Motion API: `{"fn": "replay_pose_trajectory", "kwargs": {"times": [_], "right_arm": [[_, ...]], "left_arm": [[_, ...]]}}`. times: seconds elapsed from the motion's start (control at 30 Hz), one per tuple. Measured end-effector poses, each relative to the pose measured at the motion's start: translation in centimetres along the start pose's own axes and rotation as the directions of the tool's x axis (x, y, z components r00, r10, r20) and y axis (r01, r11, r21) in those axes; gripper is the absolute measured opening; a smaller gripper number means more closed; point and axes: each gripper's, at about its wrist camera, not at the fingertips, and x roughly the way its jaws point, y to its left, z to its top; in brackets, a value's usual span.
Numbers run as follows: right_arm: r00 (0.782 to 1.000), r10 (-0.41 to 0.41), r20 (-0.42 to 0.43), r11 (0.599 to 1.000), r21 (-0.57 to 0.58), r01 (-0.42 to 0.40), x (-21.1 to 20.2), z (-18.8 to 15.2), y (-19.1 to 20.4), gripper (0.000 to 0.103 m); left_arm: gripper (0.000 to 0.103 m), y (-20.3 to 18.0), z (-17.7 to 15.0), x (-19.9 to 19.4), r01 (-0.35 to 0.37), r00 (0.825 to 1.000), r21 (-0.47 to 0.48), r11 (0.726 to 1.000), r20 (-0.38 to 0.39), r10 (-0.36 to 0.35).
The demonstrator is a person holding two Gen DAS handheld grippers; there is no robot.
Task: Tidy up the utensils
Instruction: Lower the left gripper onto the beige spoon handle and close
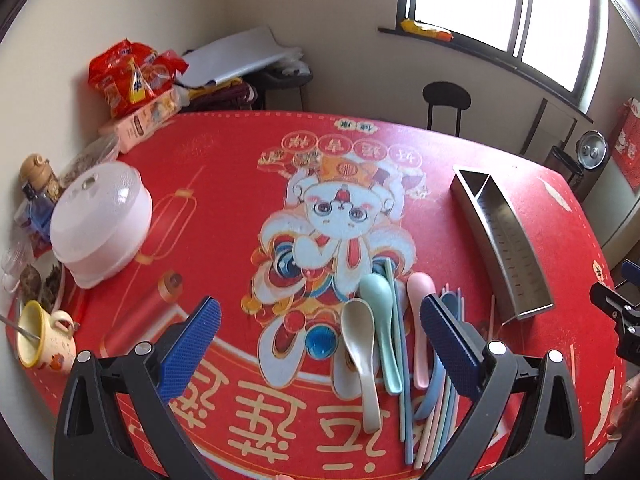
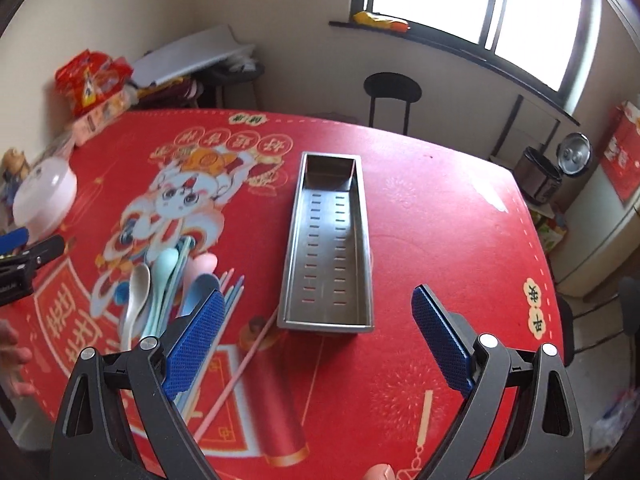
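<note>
Several plastic spoons lie in a loose pile on the red mat: a beige spoon (image 1: 362, 354), a mint spoon (image 1: 382, 320), a pink spoon (image 1: 420, 312) and a blue spoon (image 1: 434, 388). Pastel chopsticks (image 1: 404, 392) lie among them. My left gripper (image 1: 320, 344) hovers open just above the pile, holding nothing. An empty perforated steel tray (image 2: 326, 248) lies right of the pile (image 2: 168, 284). My right gripper (image 2: 320, 332) stands open near the tray's front end, with a stray pink chopstick (image 2: 244, 360) below it.
At the table's left stand a white domed food cover (image 1: 102, 222), a cream mug (image 1: 44, 338) and a bottle (image 1: 38, 174); snack bags (image 1: 132, 74) lie at the back left. A black stool (image 2: 392, 96) stands beyond the far edge. A hand (image 2: 12, 356) shows at the left.
</note>
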Motion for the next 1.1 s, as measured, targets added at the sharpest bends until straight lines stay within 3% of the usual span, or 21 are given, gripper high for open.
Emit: {"fn": "replay_pose_trajectory", "kwargs": {"times": [0.13, 0.23, 0.4, 0.5, 0.67, 0.77, 0.87, 0.93, 1.0, 1.07, 1.1], "right_arm": [[0.99, 0.083, -0.111, 0.996, 0.023, -0.08, 2.6, -1.5, 1.4, 0.091], [0.979, 0.101, -0.178, 0.995, -0.006, -0.104, 4.2, -2.7, 2.8, 0.091], [0.971, 0.121, -0.205, 0.993, 0.022, -0.119, 5.1, -3.5, 3.1, 0.091], [0.975, 0.073, -0.211, 0.997, 0.039, -0.067, 5.3, -3.7, 2.6, 0.091], [0.975, 0.062, -0.213, 0.996, 0.072, -0.048, 5.5, -3.5, 1.5, 0.091], [0.974, 0.068, -0.214, 0.996, 0.071, -0.054, 5.6, -3.5, 1.5, 0.091], [0.97, 0.104, -0.22, 0.994, 0.067, -0.092, 5.8, -3.5, 1.9, 0.091], [0.965, 0.142, -0.22, 0.989, 0.066, -0.131, 5.8, -3.6, 2.2, 0.091], [0.964, 0.153, -0.219, 0.988, 0.055, -0.144, 5.8, -3.5, 2.5, 0.091], [0.963, 0.163, -0.215, 0.986, 0.049, -0.156, 5.7, -3.4, 2.7, 0.091], [0.962, 0.168, -0.215, 0.986, 0.048, -0.161, 5.7, -3.4, 2.8, 0.091]], "left_arm": [[0.098, 0.0, -2.7, 3.1, 0.012, 0.996, 0.014, 1.0, -0.087, -0.011], [0.098, 0.2, -4.5, 4.8, 0.033, 0.992, -0.02, 0.999, -0.118, -0.035], [0.098, 0.1, -6.4, 7.5, 0.027, 0.98, -0.011, 1.0, -0.198, -0.028], [0.098, 0.7, -7.0, 8.4, 0.133, 0.963, -0.074, 0.988, -0.228, -0.147], [0.096, 1.2, -7.3, 9.5, 0.142, 0.942, -0.13, 0.981, -0.287, -0.174], [0.073, 0.7, -7.1, 9.4, 0.15, 0.947, -0.102, 0.983, -0.27, -0.173], [0.065, 0.5, -7.0, 9.9, 0.214, 0.926, -0.132, 0.968, -0.286, -0.244], [0.06, 0.4, -7.0, 9.9, 0.228, 0.924, -0.136, 0.964, -0.283, -0.258], [0.042, 0.4, -7.0, 10.0, 0.25, 0.917, -0.153, 0.956, -0.279, -0.284], [0.039, 0.2, -6.9, 10.1, 0.268, 0.912, -0.157, 0.951, -0.275, -0.303], [0.033, 0.1, -7.0, 10.2, 0.292, 0.904, -0.163, 0.942, -0.275, -0.328]]}}
